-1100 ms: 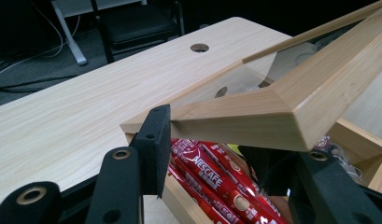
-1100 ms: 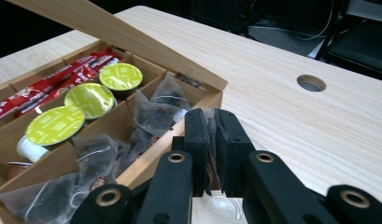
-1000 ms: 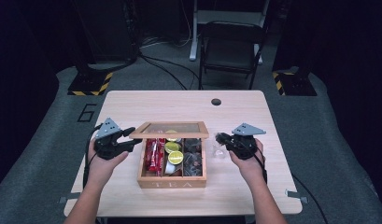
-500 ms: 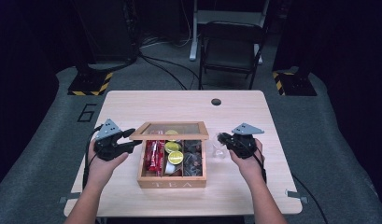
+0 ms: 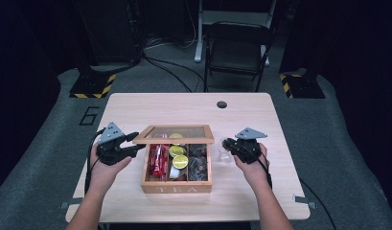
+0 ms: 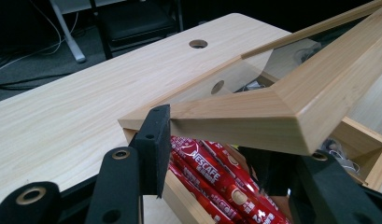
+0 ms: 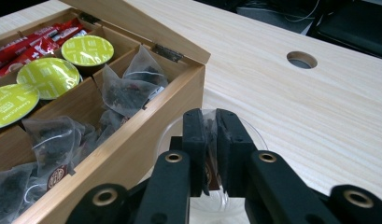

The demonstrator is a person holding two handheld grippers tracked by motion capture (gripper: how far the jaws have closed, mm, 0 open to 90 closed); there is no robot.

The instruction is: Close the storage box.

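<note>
the left gripper (image 6: 212, 154) pinches the raised lid (image 6: 254, 109) of the tea box (image 5: 177, 184), at 9 o'clock of red nescafe sticks (image 6: 212, 179). the right gripper (image 7: 211, 147), at the box's 3 o'clock, is pressed together on a tea bag (image 7: 209, 140) over a clear cup (image 7: 254, 135), blurred from above.

A wooden tea box (image 5: 177, 165) sits on my pale table (image 5: 193, 108), a clear glass cup (image 7: 212, 154) under my right gripper (image 7: 211, 154).

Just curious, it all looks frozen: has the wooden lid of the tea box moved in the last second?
No. The lid sits at the same tilt against the table's round hole.
</note>
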